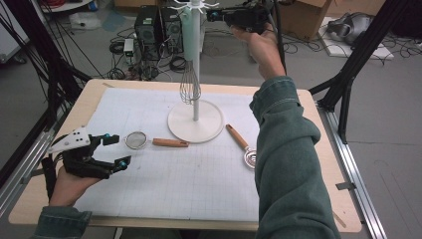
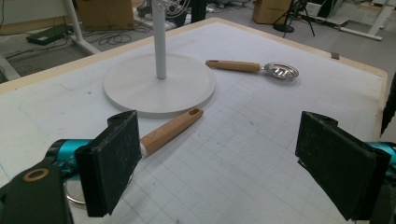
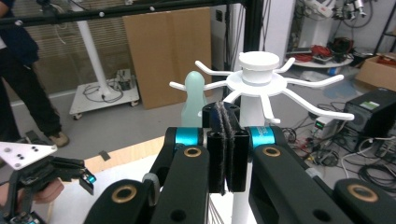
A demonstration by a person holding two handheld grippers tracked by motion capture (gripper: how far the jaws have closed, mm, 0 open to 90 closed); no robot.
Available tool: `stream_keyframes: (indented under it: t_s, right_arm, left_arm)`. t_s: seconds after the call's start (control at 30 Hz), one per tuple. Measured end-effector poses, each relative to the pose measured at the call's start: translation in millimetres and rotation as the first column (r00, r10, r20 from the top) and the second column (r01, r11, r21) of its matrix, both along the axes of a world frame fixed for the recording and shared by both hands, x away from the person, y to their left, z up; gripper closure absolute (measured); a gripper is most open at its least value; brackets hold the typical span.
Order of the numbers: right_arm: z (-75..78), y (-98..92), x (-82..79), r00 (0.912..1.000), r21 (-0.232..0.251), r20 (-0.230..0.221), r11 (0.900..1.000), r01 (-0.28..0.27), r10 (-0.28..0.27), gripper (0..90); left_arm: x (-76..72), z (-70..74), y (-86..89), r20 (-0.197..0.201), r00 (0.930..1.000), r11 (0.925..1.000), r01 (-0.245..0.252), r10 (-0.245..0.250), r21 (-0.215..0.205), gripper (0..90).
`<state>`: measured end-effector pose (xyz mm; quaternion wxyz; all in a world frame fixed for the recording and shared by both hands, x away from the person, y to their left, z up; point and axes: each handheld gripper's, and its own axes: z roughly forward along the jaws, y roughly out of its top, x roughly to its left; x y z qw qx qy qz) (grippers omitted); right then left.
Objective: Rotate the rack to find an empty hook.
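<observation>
Here strainer (image 1: 137, 140) just beside left hand-held gripper (image 1: 115, 151), jaws wide, empty; right hand-held gripper (image 3: 227, 140) closed, empty, at rack top (image 3: 258, 74).

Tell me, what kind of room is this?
Most likely a research lab or workshop, not a kitchen: computer towers and loose cables on the floor, cardboard boxes, and black metal framing around the table.

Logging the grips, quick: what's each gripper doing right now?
Left gripper: open, holding nothing, near the strainer.
Right gripper: closed, holding nothing, up by the rack.
</observation>
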<state>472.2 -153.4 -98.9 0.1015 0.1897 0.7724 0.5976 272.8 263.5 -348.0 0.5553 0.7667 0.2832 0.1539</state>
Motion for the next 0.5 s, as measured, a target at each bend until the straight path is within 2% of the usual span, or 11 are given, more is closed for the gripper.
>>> stream_keyframes:
  t_s: [0.5]
  right_arm:
    - [0.2, 15.3, -9.5, 0.9989, -0.041, 0.021, 0.998, 0.043, -0.042, 89.3]
  left_arm:
    - [0.0, 0.1, -2.0, -0.002, 1.0000, 1.0000, 0.004, -0.004, 0.002, 14.6]
